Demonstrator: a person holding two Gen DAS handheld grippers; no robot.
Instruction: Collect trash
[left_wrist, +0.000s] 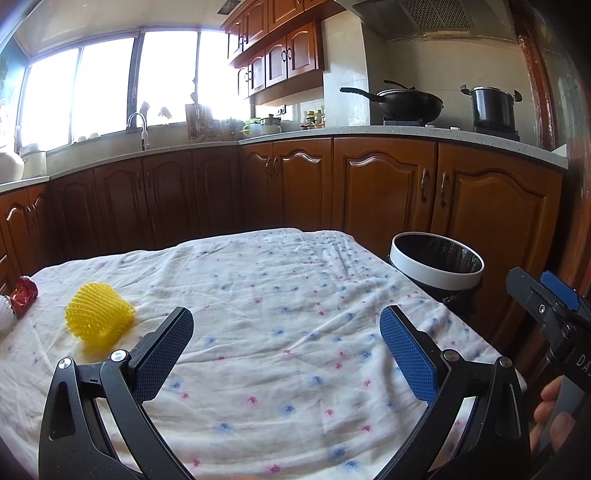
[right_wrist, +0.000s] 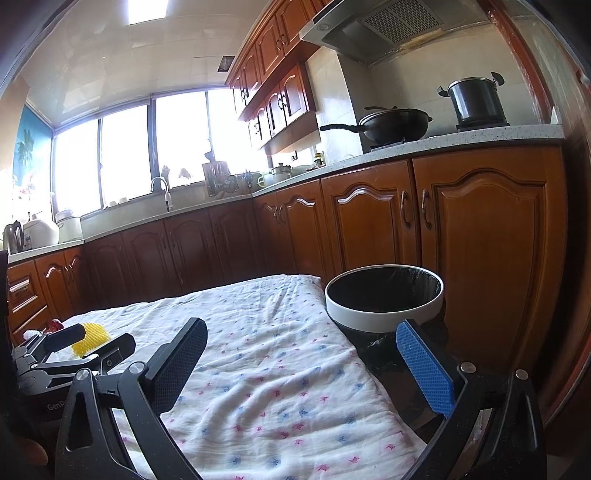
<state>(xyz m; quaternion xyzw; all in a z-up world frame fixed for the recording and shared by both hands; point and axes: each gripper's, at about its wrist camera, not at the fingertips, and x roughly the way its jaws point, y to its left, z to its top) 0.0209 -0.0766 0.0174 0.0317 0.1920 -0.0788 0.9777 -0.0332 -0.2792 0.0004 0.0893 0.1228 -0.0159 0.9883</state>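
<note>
- Lying on the white floral-print cloth (left_wrist: 258, 314) that is covering the table, the yellow foam fruit-net sleeve (left_wrist: 99, 318) is sitting well to the left of the round white-rimmed trash bin (left_wrist: 437, 266), near the cloth's left edge.
- Resting just beyond the sleeve, farther from the bin, a crumpled red shiny wrapper (left_wrist: 23, 294) is sitting at the cloth's far-left edge, with a white netted piece (left_wrist: 5, 314) showing only partly beside it at the frame border.
- Standing off the cloth's right side, the bin is showing a black liner bag inside its rim; what is in it cannot be told.
- Hovering above the cloth, left of the bin, the left gripper (left_wrist: 286, 343) is holding its blue-padded fingers (left_wrist: 408, 360) spread wide with nothing between them, the sleeve lying just left of its left finger and apart from it.
- Hanging nearer the bin, the right gripper (right_wrist: 301, 363) is also spreading its fingers wide and gripping nothing, its right pad (right_wrist: 424, 367) sitting in front of the bin's near wall in the right wrist view.
- Running behind the bin, the brown wooden cabinets (left_wrist: 388, 192) are carrying a pale countertop where a black wok (left_wrist: 406, 101) and a dark lidded stockpot (left_wrist: 493, 107) are sitting.
</note>
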